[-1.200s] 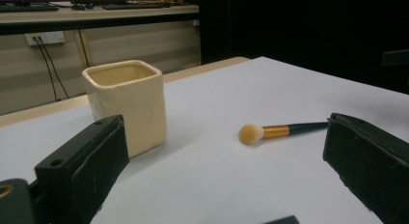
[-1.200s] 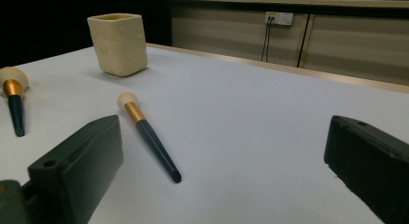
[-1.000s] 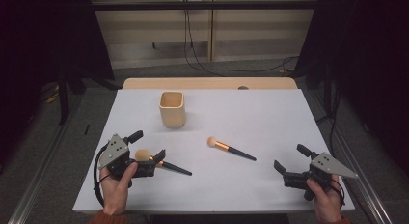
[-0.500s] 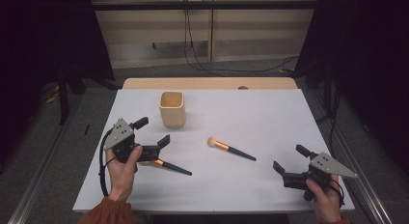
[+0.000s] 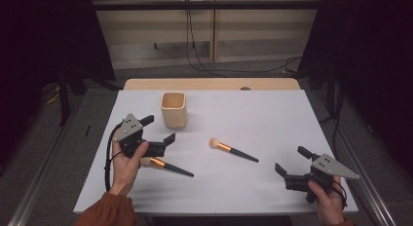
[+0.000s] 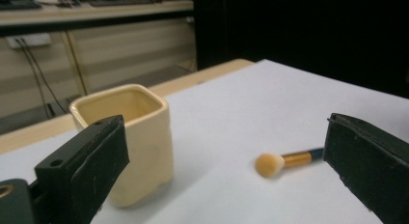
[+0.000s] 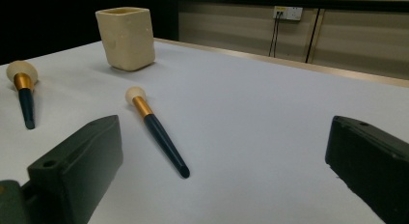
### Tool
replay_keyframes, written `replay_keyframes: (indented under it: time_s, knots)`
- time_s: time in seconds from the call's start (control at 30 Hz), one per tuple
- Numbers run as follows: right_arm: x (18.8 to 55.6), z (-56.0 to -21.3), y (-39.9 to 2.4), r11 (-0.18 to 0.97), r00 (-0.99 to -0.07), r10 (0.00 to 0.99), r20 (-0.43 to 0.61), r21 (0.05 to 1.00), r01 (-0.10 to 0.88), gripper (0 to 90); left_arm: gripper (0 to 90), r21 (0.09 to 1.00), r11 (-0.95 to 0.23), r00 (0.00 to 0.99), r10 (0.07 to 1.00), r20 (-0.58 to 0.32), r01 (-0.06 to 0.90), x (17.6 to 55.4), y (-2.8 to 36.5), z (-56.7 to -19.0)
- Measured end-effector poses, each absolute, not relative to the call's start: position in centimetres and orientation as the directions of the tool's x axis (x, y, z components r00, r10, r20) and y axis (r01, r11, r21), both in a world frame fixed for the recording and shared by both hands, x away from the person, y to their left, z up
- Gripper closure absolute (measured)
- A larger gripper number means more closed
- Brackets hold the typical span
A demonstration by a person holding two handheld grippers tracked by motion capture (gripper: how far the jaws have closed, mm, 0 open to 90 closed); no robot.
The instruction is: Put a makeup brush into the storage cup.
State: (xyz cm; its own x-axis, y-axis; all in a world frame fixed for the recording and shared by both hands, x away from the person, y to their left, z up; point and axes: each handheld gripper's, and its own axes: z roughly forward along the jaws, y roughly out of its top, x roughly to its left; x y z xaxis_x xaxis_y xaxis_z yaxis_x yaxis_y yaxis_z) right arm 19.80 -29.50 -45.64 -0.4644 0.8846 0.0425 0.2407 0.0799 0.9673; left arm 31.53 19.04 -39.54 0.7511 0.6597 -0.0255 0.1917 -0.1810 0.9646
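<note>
A cream square cup (image 5: 174, 110) stands upright at the back left of the white table (image 5: 272, 114). Two make-up brushes with dark handles and gold ferrules lie flat: one mid-table (image 5: 233, 151), the other (image 5: 168, 166) near the left, its head partly under the left hand. My left gripper (image 5: 159, 129) hovers open and empty just in front of the cup, above that left brush. In the left gripper view the cup (image 6: 130, 137) is close between the jaws and the middle brush (image 6: 284, 161) lies farther right. My right gripper (image 5: 291, 160) rests open and empty near the front right edge.
The right gripper view looks across the table at the middle brush (image 7: 156, 130), the left brush (image 7: 23, 89) and the cup (image 7: 126, 38). A wooden strip (image 5: 209, 84) borders the table's far edge. Cables hang on the wall behind.
The left gripper has lifted off the left brush and moved forward towards the cup, still open. The brushes, the cup and the right gripper have stayed put.
</note>
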Motion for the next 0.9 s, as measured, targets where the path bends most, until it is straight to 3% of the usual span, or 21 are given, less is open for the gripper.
replay_keyframes:
  time_s: [0.1,0.9]
  knots:
    - [19.8,-45.7,-29.5,0.084,-0.466,0.884,0.040,0.966,0.243,0.0,2.4,0.935,-0.280,0.783,0.622,0.003,0.219,31.8,18.6,-39.4]
    - [19.9,-45.8,-29.6,0.084,-0.461,0.886,0.045,0.963,0.255,0.0,2.3,0.766,-0.546,0.833,0.552,0.025,0.339,33.6,18.0,-38.9]
